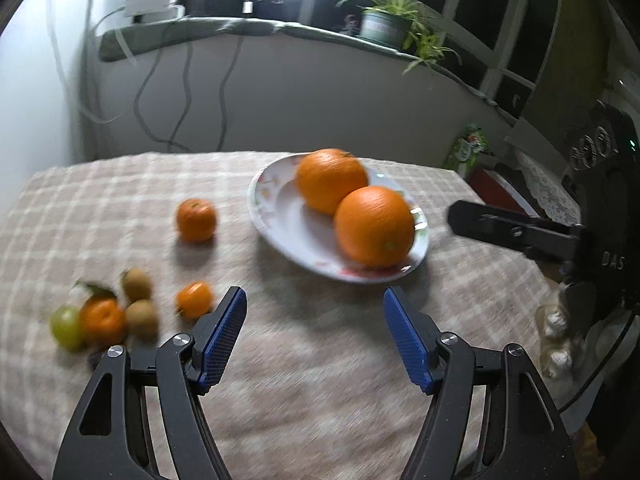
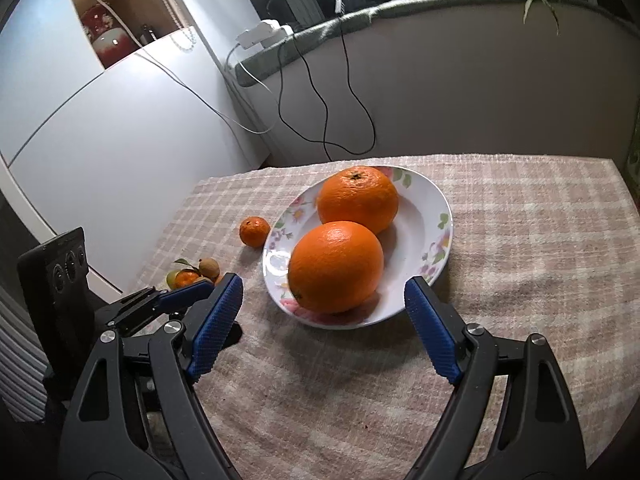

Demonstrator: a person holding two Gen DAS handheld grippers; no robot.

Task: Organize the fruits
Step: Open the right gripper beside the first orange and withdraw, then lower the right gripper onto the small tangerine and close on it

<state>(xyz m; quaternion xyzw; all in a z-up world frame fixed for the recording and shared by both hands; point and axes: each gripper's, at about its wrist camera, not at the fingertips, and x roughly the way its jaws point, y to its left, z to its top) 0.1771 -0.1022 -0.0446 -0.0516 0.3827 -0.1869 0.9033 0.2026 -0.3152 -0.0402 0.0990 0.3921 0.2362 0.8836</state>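
A flowered white plate [image 1: 276, 216] [image 2: 432, 208] on the checked cloth holds two big oranges, a near one [image 1: 374, 226] [image 2: 336, 266] and a far one [image 1: 332, 180] [image 2: 358, 198]. My right gripper [image 2: 323, 281] is open just in front of the plate, and its pads are clear of the near orange. My left gripper [image 1: 314, 304] is open and empty over bare cloth, left of the plate. Small mandarins [image 1: 196, 220] [image 1: 194, 300] lie loose. A cluster of a leafy mandarin [image 1: 102, 320], two kiwis [image 1: 142, 320] and a green fruit [image 1: 66, 328] sits at the left.
The cloth-covered table [image 2: 520, 240] ends at a pale wall with hanging cables [image 2: 348, 92]. A white cabinet [image 2: 100, 128] stands at its left. A potted plant [image 1: 384, 24] is on the ledge. Foil-wrapped pieces [image 1: 556, 340] lie at the table's right edge.
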